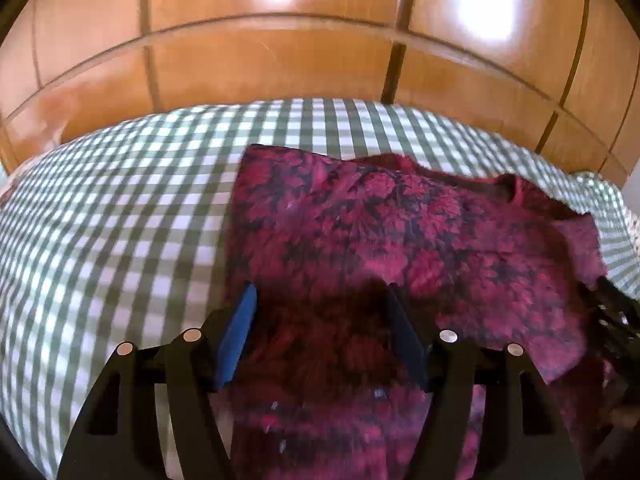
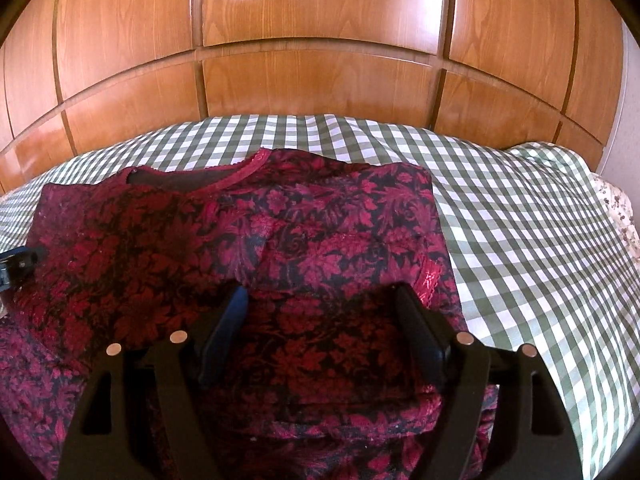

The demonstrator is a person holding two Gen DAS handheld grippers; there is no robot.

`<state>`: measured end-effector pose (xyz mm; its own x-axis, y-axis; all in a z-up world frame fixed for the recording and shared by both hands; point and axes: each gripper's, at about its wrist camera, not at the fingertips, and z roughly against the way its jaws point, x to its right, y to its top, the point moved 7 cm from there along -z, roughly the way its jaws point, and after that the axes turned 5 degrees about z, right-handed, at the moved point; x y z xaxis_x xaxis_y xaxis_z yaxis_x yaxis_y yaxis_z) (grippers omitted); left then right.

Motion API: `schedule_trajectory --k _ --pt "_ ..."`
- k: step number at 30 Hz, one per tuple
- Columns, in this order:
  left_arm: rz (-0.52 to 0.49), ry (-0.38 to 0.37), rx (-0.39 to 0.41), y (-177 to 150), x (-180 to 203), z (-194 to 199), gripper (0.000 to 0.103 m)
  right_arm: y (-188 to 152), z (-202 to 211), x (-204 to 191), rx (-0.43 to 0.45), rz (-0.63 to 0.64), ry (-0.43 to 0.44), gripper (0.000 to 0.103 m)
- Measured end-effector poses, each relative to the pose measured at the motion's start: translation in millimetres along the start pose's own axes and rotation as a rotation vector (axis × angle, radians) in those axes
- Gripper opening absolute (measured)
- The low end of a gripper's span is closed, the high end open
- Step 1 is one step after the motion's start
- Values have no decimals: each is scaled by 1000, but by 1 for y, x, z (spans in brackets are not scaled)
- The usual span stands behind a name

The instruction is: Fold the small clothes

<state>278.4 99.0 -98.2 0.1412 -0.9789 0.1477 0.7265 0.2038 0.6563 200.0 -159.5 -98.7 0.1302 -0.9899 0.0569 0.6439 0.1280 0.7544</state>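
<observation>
A dark red floral top (image 1: 380, 220) lies spread on the green-and-white checked bedspread (image 1: 120, 200). In the right wrist view the top (image 2: 240, 232) shows its neckline (image 2: 236, 178) toward the far side, with its right side folded over the body. My left gripper (image 1: 320, 292) is open and empty, hovering just above the top's left part. My right gripper (image 2: 320, 292) is open and empty above the top's right part, near the folded sleeve edge (image 2: 430, 280). The other gripper's tip shows at each view's edge, in the left wrist view (image 1: 616, 312) and in the right wrist view (image 2: 20, 264).
A wooden panelled wardrobe (image 2: 320, 60) stands right behind the bed. Bare checked bedspread (image 2: 540, 240) lies to the right of the top. A floral pillow edge (image 2: 620, 208) shows at the far right.
</observation>
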Motion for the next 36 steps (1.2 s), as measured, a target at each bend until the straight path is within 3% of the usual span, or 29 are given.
schedule_trajectory --k 5,11,13,15,16,20,25,28,36 --pt "101 -38 24 -34 -8 45 68 0 1 0 4 0 -4 77" --pt "40 -6 10 -90 -5 77 68 1 5 -1 -4 12 -26 80" --pt "17 9 -1 -103 -6 83 68 3 15 -1 -20 21 -28 86" --pt "20 10 -12 -114 -15 90 68 2 30 0 -11 12 -19 101" --pt "27 6 -19 -118 -19 91 68 -1 38 1 2 3 -15 101" --pt "59 -37 -68 -141 -38 95 68 -25 61 10 -21 3 6 101" --pt "35 -53 -50 -161 -42 104 68 -74 74 35 -107 -36 10 101" --pt "11 -38 -51 -168 -39 109 68 -109 82 42 -180 -76 60 101" --pt "-46 -97 -104 -195 -45 137 68 -161 135 40 -213 -62 156 101"
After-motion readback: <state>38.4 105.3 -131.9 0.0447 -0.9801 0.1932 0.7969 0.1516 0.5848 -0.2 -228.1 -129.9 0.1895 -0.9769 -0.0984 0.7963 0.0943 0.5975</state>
